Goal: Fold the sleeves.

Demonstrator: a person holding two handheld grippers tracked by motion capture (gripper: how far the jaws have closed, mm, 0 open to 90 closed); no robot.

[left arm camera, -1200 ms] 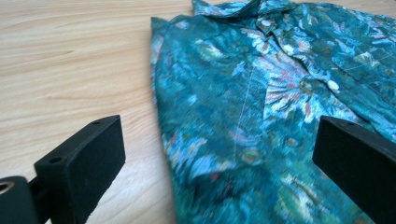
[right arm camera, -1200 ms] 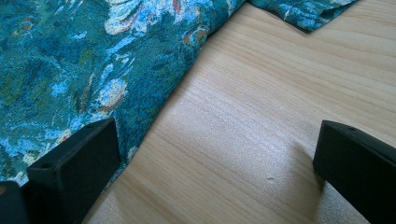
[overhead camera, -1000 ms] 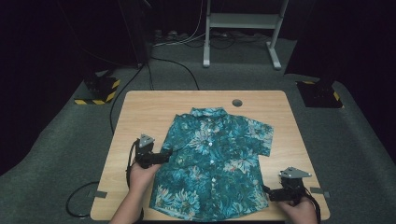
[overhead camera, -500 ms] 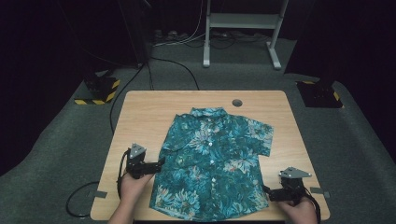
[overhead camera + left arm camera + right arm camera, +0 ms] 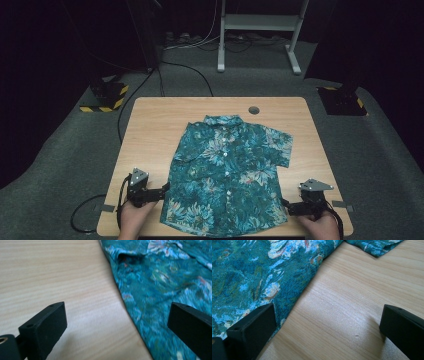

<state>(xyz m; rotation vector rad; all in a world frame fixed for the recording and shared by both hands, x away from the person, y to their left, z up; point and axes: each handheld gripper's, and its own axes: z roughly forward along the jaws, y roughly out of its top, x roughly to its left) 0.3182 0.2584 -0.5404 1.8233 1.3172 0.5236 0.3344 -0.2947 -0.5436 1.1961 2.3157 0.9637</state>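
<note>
A teal flower-print short-sleeved shirt [image 5: 227, 170] lies flat and buttoned on the wooden table [image 5: 150, 125], collar toward the far side. My left gripper [image 5: 162, 191] is low at the shirt's near left hem, open, its jaws straddling the shirt's side edge [image 5: 130, 307]. My right gripper [image 5: 286, 206] is at the near right hem, open as well, with the shirt's edge [image 5: 294, 300] by its left jaw and bare wood between the jaws. Neither gripper holds cloth.
A round cable hole [image 5: 254, 110] sits near the table's far edge. Bare wood lies left [image 5: 62, 277] and right [image 5: 362, 290] of the shirt. Beyond the table are grey carpet, a white frame leg [image 5: 220, 45] and yellow-black striped bases [image 5: 107, 97].
My left gripper has moved from the shirt's left sleeve area down toward the near left hem. The right gripper has stayed at the near right corner. The shirt lies as before.
</note>
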